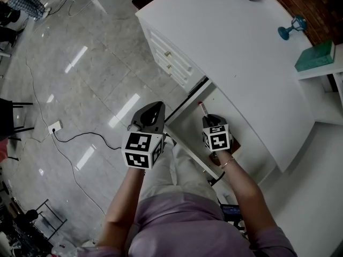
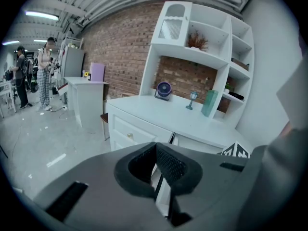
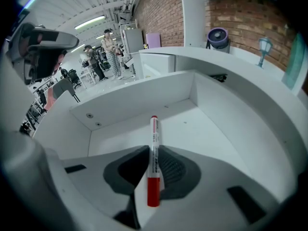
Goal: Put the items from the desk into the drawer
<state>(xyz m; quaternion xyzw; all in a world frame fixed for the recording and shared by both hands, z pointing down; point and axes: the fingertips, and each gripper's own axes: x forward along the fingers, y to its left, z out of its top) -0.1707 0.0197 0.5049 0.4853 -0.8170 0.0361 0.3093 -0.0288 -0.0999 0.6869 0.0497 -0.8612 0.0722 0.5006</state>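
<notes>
Well, the shiny grey floor (image 1: pixel 80 74) fills the left side of the head view. The big white desk (image 1: pixel 252 58) takes up the upper right. Under its near edge, in the middle of the frame, the drawer (image 1: pixel 188 123) is pulled out, and its white inside is bare where it shows. The person holds the left gripper (image 1: pixel 154 109) at the centre, just left of the drawer's front edge and over the floor. In its own view the left gripper (image 2: pixel 156 150) has its jaws pressed together with nothing between them. The right gripper (image 1: pixel 212 120) hangs over the open drawer, a bit right of centre. In the right gripper view, the right gripper (image 3: pixel 153 166) has its jaws closed tight on a white marker (image 3: pixel 153 148) with a red cap. The marker points away over the drawer floor (image 3: pixel 207 134), and in the head view its far tip (image 1: pixel 201 107) shows just above the gripper. Far off in the upper right corner of the head view, a teal box (image 1: pixel 315 57) and a little blue ornament (image 1: pixel 292 27) stand on the desk.
</notes>
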